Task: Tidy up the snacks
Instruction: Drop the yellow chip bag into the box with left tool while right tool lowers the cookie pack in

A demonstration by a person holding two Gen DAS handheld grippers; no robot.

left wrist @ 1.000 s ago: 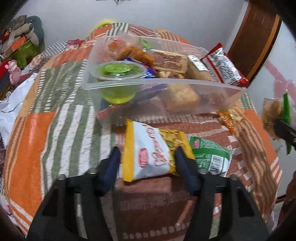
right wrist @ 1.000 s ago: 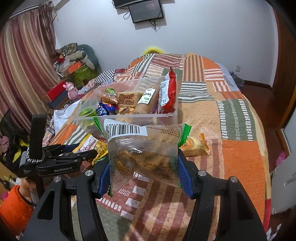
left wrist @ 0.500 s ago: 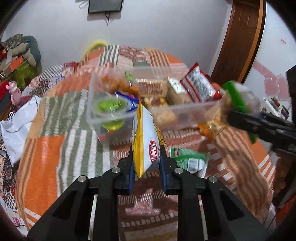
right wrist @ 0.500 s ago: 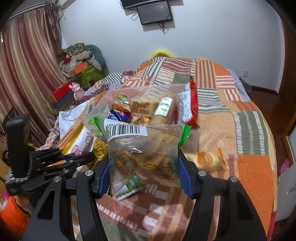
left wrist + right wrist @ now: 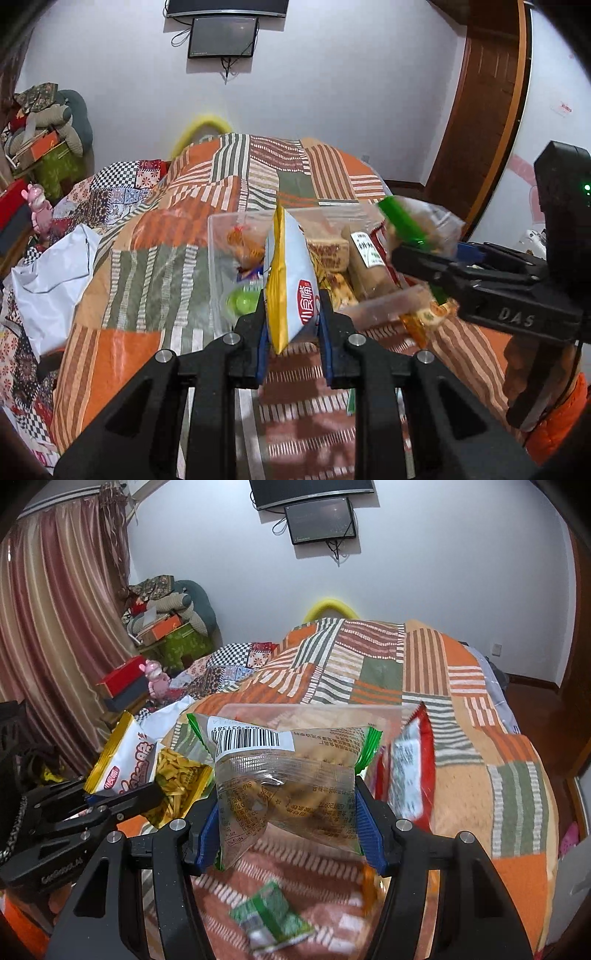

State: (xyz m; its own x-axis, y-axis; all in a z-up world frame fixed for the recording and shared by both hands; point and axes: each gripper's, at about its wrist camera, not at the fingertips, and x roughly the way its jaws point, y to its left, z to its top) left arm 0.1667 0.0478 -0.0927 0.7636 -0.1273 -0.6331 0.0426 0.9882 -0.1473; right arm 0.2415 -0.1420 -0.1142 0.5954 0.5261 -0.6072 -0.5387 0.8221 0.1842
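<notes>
On the patchwork bed [image 5: 147, 280], the clear box [image 5: 218, 266] holds several snacks, each claw [image 5: 291, 325] [image 5: 288, 805] grips another packet, two lie loose.

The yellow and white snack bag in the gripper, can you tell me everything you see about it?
The snack bag is a small shiny plastic packet, white on its face with a yellow edge, a red logo, red lettering and a picture of yellow strips. It looks sealed and puffy. The left gripper is shut on its lower part, blue pads pressing both sides, so it stands on edge, lifted off the striped bedspread. It hangs in front of the clear box of snacks. Only the gripper touches it.
</notes>
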